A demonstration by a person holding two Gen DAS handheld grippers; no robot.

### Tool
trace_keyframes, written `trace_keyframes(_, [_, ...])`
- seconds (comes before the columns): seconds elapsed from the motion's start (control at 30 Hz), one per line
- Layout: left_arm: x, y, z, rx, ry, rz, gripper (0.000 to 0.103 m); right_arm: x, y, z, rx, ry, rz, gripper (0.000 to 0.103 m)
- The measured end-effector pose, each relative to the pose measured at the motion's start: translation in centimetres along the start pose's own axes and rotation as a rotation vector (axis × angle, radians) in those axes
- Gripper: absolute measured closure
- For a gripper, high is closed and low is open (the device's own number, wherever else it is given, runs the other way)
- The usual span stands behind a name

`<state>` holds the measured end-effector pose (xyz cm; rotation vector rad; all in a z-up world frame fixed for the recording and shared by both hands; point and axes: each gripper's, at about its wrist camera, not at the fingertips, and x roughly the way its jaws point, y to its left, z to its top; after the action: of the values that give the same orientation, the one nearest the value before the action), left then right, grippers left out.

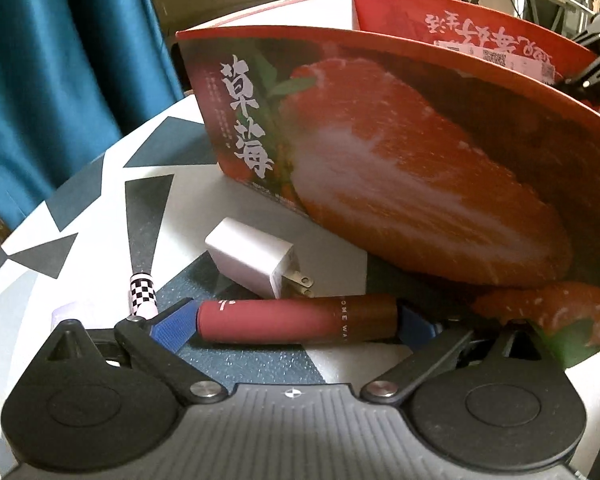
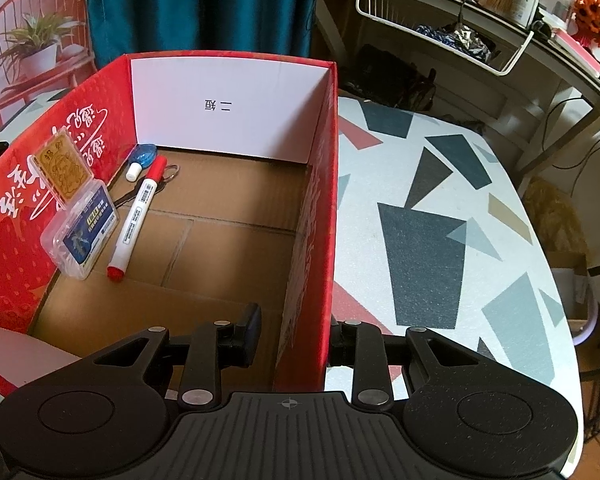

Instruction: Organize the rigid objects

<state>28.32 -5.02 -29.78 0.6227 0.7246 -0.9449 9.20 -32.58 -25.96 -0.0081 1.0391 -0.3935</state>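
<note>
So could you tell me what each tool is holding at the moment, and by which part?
The right tool clamps the red cardboard box by its side wall. The left tool is open around a dark-red tube, gripping nothing.

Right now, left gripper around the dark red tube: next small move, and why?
Probably close the left gripper on the dark red tube. The tube lies lengthwise between its wide-open blue pads, on the table beside the white charger. The right gripper already clamps the wall of the red box, steadying it.
</note>
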Motion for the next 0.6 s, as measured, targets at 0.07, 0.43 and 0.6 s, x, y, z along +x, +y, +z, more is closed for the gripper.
trace_keyframes(0.07, [0.1,0.1,0.0,-0.010,-0.003,-0.003,0.000,0.0,0.0,0.1,0.000,0.003,-0.003,0.076])
trace_keyframes(0.43, [-0.6,-0.6,-1.6,-0.193,-0.040,0.046,0.002,0.0,0.0,0.1,0.008,-0.001,-0.002,0.077])
trace_keyframes(0.6, [-1.9,-1.1,-2.5,-0.269,-0.055,0.072,0.002,0.0,0.0,0.1,0.007,-0.002,-0.011,0.079])
